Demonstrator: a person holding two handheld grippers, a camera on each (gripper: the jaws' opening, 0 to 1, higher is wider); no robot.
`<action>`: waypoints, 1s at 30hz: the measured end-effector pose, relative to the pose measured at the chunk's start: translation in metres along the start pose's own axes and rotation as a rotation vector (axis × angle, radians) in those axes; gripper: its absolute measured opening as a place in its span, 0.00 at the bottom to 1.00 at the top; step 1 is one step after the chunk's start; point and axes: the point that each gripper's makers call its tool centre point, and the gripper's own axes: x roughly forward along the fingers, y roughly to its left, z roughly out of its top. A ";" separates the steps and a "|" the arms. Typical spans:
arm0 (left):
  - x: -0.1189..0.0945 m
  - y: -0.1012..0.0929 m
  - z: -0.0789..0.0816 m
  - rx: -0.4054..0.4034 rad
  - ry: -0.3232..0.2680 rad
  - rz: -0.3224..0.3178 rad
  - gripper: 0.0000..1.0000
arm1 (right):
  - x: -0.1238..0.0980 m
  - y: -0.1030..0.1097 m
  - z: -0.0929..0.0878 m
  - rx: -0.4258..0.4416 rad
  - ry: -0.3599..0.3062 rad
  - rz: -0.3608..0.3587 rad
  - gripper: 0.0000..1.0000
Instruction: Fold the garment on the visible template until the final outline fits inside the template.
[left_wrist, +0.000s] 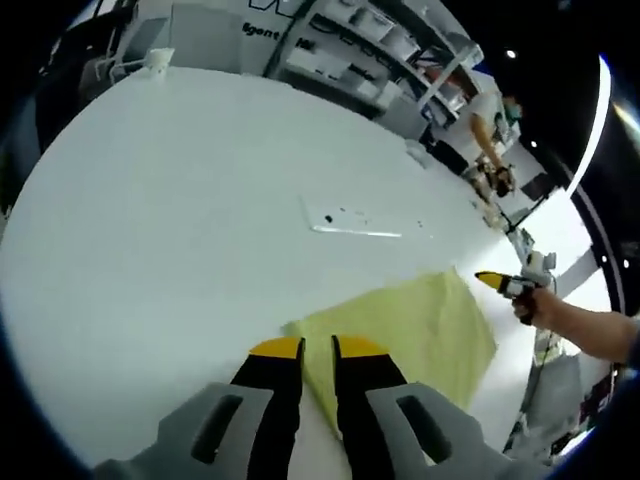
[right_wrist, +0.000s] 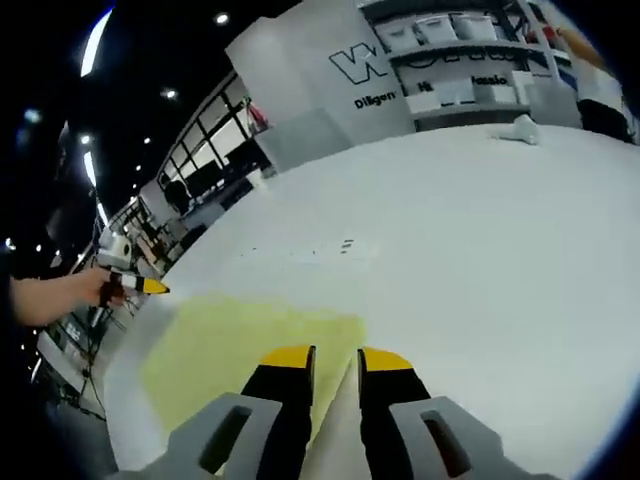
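I see the yellow garment (left_wrist: 405, 335) lying flat on the white table (left_wrist: 180, 220), lower right of the left gripper view, lower left of the right gripper view. My left gripper (left_wrist: 318, 345) hovers at its near corner, jaws narrow, holding nothing. My right gripper (right_wrist: 335, 355) likewise, narrow and empty.
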 end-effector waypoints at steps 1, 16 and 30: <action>-0.004 -0.003 -0.004 0.011 0.000 -0.002 0.13 | -0.003 0.002 -0.007 -0.017 0.019 0.005 0.11; -0.052 -0.043 -0.091 0.096 0.045 -0.045 0.27 | -0.052 0.023 -0.063 -0.109 0.080 0.071 0.15; -0.056 -0.051 -0.145 0.125 0.105 -0.049 0.25 | -0.072 0.045 -0.108 -0.147 0.165 0.152 0.16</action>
